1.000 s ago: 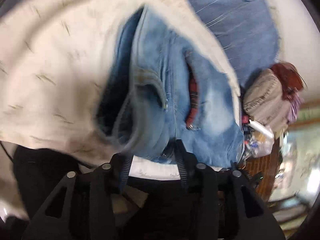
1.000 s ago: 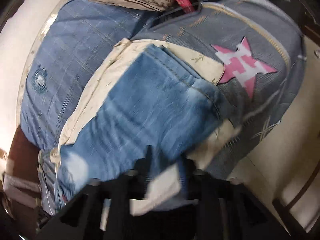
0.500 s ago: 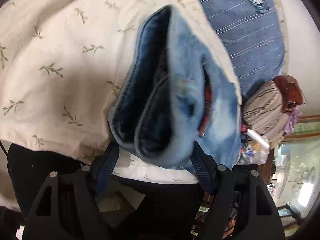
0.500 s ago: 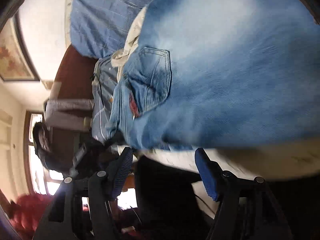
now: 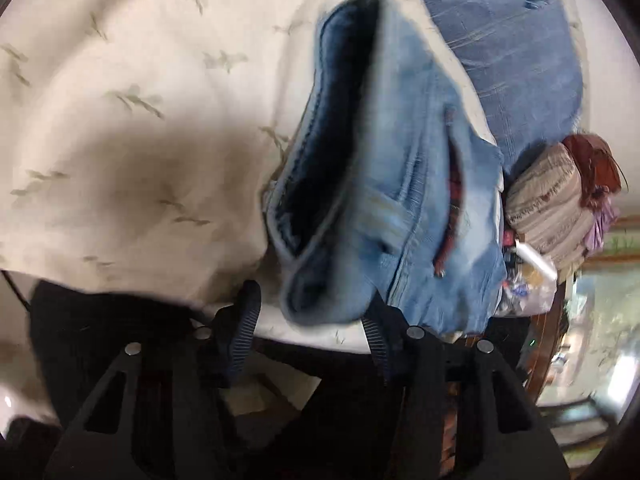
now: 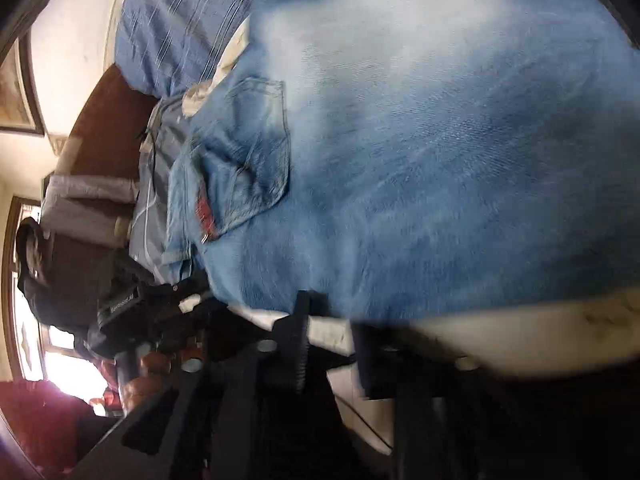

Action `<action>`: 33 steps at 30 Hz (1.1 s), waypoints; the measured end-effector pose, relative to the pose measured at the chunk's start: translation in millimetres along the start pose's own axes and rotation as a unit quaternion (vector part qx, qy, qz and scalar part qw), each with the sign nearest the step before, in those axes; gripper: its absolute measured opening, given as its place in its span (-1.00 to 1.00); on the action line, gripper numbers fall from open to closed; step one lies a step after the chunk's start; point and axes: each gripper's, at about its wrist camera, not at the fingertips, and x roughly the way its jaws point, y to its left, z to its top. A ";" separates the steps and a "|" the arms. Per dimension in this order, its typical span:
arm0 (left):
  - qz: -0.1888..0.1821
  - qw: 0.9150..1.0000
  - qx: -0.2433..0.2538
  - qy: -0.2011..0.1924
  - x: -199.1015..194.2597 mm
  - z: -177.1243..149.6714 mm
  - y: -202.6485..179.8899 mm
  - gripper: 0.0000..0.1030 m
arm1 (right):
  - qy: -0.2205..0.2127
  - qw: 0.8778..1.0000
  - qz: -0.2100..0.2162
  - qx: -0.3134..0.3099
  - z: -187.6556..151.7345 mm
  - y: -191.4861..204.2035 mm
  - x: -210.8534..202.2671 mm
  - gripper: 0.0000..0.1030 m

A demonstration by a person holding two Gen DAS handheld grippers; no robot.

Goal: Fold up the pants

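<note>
1. Bed [image 5: 120, 128]: cream leaf-print sheet over a blue quilt [image 6: 180, 20]; soft footing, clutter beyond.
2. Jeans [image 6: 440, 140]: lying folded on the sheet; heavy, limp denim, best taken at the thick folded edge.
3. Left claw [image 5: 310, 316]: spread wide around the jeans' fold, not clamped.
4. Right claw [image 6: 328, 332]: blurred; grip cannot be told.

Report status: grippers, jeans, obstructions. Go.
Left gripper open, folded edge of jeans between its fingers. Right gripper open at jeans' edge. Jeans on cream sheet. No obstruction seen.
</note>
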 end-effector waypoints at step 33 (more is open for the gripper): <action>0.026 0.998 0.029 -0.051 -7.6 111.9 -36.8 -0.47 | -0.152 0.962 -0.180 -0.137 189.5 26.8 -17.9 -0.62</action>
